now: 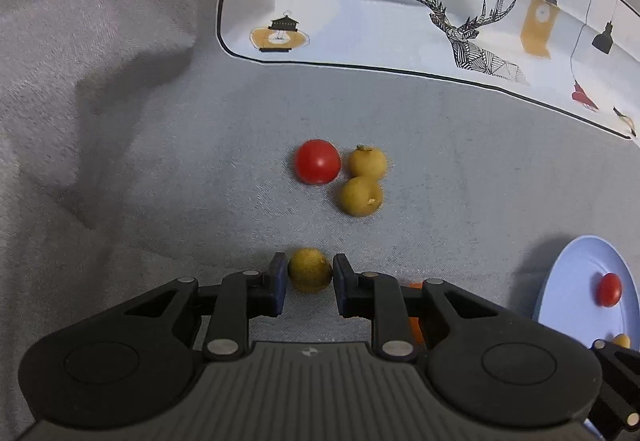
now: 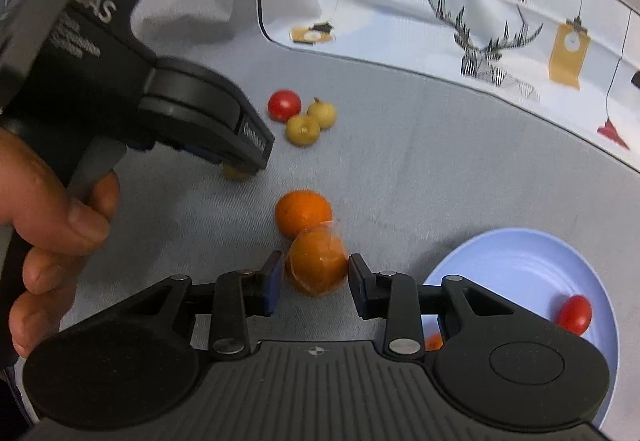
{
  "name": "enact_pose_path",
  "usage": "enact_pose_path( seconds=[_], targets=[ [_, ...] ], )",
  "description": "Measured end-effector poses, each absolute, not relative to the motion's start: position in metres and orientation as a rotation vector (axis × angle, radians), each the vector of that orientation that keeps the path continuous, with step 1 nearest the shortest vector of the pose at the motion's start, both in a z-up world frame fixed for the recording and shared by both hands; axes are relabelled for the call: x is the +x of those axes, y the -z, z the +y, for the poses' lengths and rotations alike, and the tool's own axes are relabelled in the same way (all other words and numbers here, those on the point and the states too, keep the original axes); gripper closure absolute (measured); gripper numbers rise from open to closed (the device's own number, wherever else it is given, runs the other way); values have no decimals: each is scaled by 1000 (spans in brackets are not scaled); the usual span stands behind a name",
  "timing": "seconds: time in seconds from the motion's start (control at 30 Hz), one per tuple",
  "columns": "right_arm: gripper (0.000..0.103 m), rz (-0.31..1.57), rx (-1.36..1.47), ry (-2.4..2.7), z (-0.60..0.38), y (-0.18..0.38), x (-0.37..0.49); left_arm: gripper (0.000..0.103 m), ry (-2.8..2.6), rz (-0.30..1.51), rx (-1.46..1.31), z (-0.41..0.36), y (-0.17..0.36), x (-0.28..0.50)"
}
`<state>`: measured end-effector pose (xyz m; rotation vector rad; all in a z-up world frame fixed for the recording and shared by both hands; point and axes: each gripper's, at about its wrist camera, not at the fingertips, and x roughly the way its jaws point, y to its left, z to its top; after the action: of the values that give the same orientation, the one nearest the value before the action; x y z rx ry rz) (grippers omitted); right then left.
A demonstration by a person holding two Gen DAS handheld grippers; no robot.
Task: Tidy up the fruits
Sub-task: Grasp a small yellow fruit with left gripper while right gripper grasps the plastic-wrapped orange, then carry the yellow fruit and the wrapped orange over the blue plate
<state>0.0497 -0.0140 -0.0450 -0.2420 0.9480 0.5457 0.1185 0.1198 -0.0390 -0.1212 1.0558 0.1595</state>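
In the left wrist view my left gripper (image 1: 310, 273) is shut on a small yellow-brown fruit (image 1: 309, 269), low over the grey cloth. Ahead lie a red tomato (image 1: 317, 161) and two more yellow-brown fruits (image 1: 367, 161) (image 1: 361, 196), touching. In the right wrist view my right gripper (image 2: 316, 275) has its fingers at both sides of an orange wrapped in clear film (image 2: 318, 267); a bare orange (image 2: 303, 212) lies just behind it. The left gripper (image 2: 240, 171) shows there over its fruit. A blue plate (image 2: 520, 261) at right holds a red tomato (image 2: 575, 314).
A printed white cloth with a deer and "FASHION HOME" (image 1: 464, 21) lies at the back. A crumpled grey cloth (image 1: 80, 81) rises at the left. The blue plate (image 1: 576, 281) also shows in the left wrist view with a tomato (image 1: 609, 289) and a yellow fruit (image 1: 621, 340).
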Motion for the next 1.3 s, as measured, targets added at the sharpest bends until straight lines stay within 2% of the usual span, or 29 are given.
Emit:
enact_pose_path(
  seconds=[0.53,0.57,0.6,0.63,0.87,0.97,1.03,1.13,1.3],
  targets=[
    [69,898,-219,-549,-22,27,45,77,-139,1006,-144,112,22,111],
    [71,893,-217,-548,-24,25,44,77,-140,1003,-142,112,20,108],
    [82,887,-214,-548,-26,22,43,77,-140,1000,-140,112,19,106],
    [85,878,-208,-546,-28,19,43,77,-140,997,-135,111,18,104],
    [85,887,-180,-539,-42,16,40,77,-136,980,-137,108,11,90],
    [82,882,-191,-540,-42,19,40,77,-146,979,-160,114,10,86],
    [74,867,-199,-539,-41,20,42,77,-155,975,-178,120,8,82],
    [66,866,-186,-538,-42,19,45,77,-171,964,-216,132,3,74],
    [64,893,-163,-558,-44,21,50,77,-185,929,-257,145,-12,56]
  ],
)
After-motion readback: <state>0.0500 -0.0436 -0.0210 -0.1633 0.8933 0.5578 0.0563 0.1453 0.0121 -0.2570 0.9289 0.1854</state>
